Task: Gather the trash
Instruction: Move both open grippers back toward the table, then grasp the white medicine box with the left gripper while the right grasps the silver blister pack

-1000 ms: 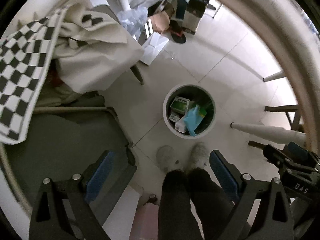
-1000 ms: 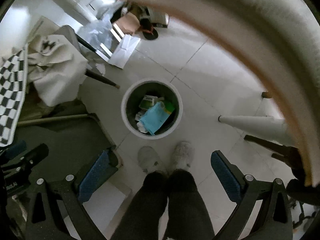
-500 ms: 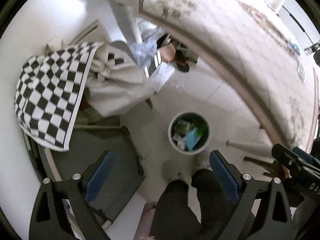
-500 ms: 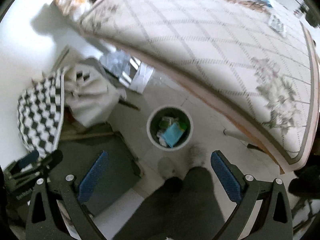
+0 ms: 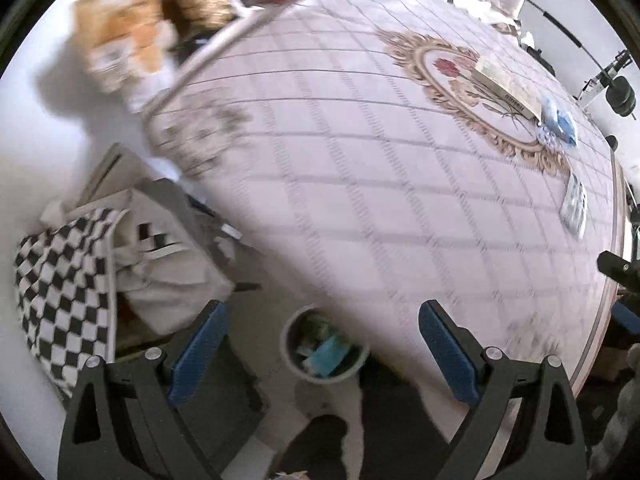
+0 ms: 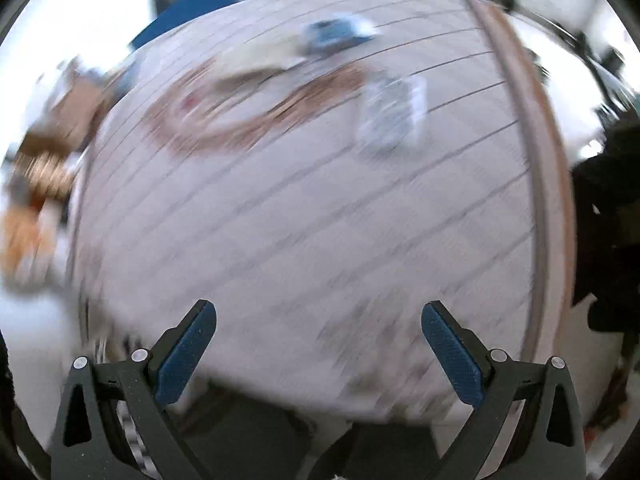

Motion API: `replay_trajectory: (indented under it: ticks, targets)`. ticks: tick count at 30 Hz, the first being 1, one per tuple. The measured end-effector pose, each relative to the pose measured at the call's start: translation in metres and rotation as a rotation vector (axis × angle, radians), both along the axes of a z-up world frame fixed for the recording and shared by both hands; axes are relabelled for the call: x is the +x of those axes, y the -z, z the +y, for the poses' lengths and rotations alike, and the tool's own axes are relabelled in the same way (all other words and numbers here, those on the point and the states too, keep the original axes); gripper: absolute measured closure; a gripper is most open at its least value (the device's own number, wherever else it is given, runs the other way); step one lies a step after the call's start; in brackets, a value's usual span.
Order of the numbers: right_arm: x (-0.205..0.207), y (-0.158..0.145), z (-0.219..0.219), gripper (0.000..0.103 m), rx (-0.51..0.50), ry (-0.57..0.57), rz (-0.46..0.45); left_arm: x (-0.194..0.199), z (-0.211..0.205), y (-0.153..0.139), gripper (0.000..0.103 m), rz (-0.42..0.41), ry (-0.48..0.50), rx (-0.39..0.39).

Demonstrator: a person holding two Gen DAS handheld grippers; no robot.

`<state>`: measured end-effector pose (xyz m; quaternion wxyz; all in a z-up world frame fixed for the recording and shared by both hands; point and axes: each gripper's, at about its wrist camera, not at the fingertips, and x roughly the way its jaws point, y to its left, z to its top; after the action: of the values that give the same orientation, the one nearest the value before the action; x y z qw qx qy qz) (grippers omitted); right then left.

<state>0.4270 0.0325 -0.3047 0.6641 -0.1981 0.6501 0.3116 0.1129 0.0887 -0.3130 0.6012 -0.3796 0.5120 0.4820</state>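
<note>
A white trash bin (image 5: pixel 324 350) holding blue and green trash stands on the floor under the table edge, between the fingers of my left gripper (image 5: pixel 322 312), which is open and empty. On the round patterned table (image 5: pixel 360 200) lie a flat box (image 5: pixel 506 86), a blue crumpled wrapper (image 5: pixel 562 122) and a clear blister pack (image 5: pixel 574 204). My right gripper (image 6: pixel 318 312) is open and empty above the table (image 6: pixel 300 220). Its blurred view shows the blister pack (image 6: pixel 390 114), the blue wrapper (image 6: pixel 334 34) and the box (image 6: pixel 256 60).
A checkered cloth (image 5: pixel 64 280) drapes over a chair at the left. Cardboard boxes (image 5: pixel 124 40) sit beyond the table's far edge. The person's dark legs (image 5: pixel 360 432) stand by the bin. Dark equipment (image 6: pixel 604 240) is at the right of the table.
Both grippers have risen from the bin on the floor and tilted up towards the tabletop. The bin has dropped low in the left view and left the right view. Both stay open.
</note>
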Motion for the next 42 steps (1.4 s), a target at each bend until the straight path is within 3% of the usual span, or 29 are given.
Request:
replay_trajectory:
  ticks: [5,11,13,14,18,21,23,28,33,36,38,42]
  targets:
    - [0.092,0.058,0.043,0.005,-0.087,0.078,0.013,0.075,0.053,0.039,0.006,0.049,0.012,-0.084]
    - [0.119,0.108,0.090,0.017,-0.153,0.033,-0.004,0.136,0.094,0.073,0.006,0.116,0.040,-0.148]
    - [0.108,0.110,0.103,0.026,-0.182,-0.025,-0.067,0.152,0.104,0.074,0.006,0.121,0.050,-0.150]
    - [0.104,0.106,0.106,0.035,-0.163,-0.041,-0.080,0.160,0.108,0.073,0.006,0.120,0.055,-0.150]
    - [0.101,0.101,0.119,0.035,-0.161,-0.096,-0.053,0.198,0.131,0.065,0.006,0.095,0.071,-0.158]
    - [0.127,0.086,0.124,0.035,-0.123,-0.040,-0.048,0.228,0.155,0.056,0.006,0.048,0.056,-0.169]
    - [0.155,0.077,0.130,0.035,-0.109,0.022,-0.046,0.245,0.176,0.051,0.006,-0.009,0.015,-0.199]
    - [0.214,0.075,0.151,0.035,-0.130,0.131,-0.067,0.272,0.223,0.069,0.006,-0.180,-0.196,-0.375]
    - [0.249,0.075,0.174,0.035,-0.142,0.191,-0.076,0.278,0.242,0.096,0.006,-0.240,-0.412,-0.499]
    - [0.271,0.075,0.189,0.035,-0.148,0.203,-0.071,0.273,0.245,0.104,0.010,-0.225,-0.492,-0.510]
    - [0.277,0.081,0.202,0.035,-0.148,0.202,-0.073,0.269,0.244,0.102,0.022,-0.203,-0.521,-0.492]
    - [0.259,0.084,0.195,0.035,-0.141,0.196,-0.073,0.253,0.239,0.090,0.024,-0.173,-0.451,-0.406]
